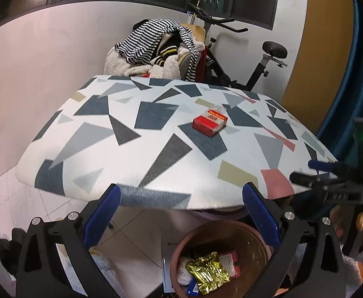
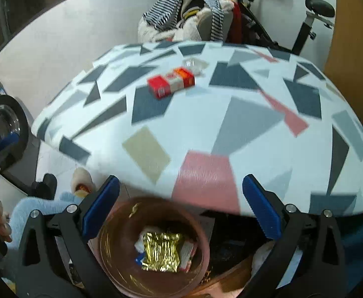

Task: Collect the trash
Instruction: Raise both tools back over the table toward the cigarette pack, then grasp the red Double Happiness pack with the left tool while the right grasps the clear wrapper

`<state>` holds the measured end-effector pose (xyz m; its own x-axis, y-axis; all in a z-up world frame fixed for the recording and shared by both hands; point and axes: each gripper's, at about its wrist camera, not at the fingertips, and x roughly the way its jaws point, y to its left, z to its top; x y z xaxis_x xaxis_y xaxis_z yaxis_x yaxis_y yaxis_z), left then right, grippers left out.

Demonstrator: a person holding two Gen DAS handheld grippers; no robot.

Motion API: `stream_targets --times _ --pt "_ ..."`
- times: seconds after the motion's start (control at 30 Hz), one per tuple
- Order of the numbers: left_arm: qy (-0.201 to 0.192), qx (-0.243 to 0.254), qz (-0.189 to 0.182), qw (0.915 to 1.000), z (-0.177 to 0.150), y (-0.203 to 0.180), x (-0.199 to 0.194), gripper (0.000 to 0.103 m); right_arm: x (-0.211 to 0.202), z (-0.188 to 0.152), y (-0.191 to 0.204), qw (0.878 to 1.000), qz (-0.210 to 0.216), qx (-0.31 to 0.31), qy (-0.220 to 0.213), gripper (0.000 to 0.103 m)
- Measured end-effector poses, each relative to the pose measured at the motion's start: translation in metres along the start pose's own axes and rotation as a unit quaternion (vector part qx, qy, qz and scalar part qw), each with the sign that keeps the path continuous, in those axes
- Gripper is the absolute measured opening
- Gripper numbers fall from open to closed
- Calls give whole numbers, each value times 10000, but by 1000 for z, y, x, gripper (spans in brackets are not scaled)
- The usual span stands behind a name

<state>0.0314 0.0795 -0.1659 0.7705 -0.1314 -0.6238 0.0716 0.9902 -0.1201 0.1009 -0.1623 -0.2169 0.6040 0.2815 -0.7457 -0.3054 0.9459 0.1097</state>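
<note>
Jaws wide and empty on both our grippers, above the bin [image 2: 154,245].
We judge one pickup remains: the red box [image 1: 209,123] lies mid-desk [image 1: 156,149]; next we reach forward and close on it.

My way across the patterned tabletop [image 1: 141,164] is open; only the red cardboard box [image 1: 209,123] and crumpled clear wrapper [image 1: 218,109] stand there; the brown round bin [image 2: 154,245] gapes below its edge.

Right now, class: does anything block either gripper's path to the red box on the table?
Nothing visible does. The red box lies on the patterned table, with only bare tabletop between it and the open left gripper and right gripper. A clear wrapper sits behind it.
</note>
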Motion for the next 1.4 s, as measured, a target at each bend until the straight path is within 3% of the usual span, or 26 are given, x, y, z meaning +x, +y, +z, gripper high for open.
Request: stream_targets --times 0.17,0.43,0.5,0.87,1.07,1.4 --pt "-131 336 12 9994 23 -2 5 96 -6 31 -19 9996 197 32 -181 97" --pt "-216 679 -80 9974 56 -4 20 96 -10 64 -30 9983 96 -339 -459 97" --pt "-209 728 -94 9971 62 -4 26 96 -7 71 -37 9987 205 -283 -370 97" --pt "-53 983 -308 9947 87 0 70 96 15 93 -62 9989 -368 -115 -275 97" --pt "145 1193 -572 9911 92 -4 104 96 33 104 -82 9988 -445 71 -213 97" --pt "735 1584 -1353 9753 113 -25 191 96 65 120 -107 9986 -378 365 -89 97"
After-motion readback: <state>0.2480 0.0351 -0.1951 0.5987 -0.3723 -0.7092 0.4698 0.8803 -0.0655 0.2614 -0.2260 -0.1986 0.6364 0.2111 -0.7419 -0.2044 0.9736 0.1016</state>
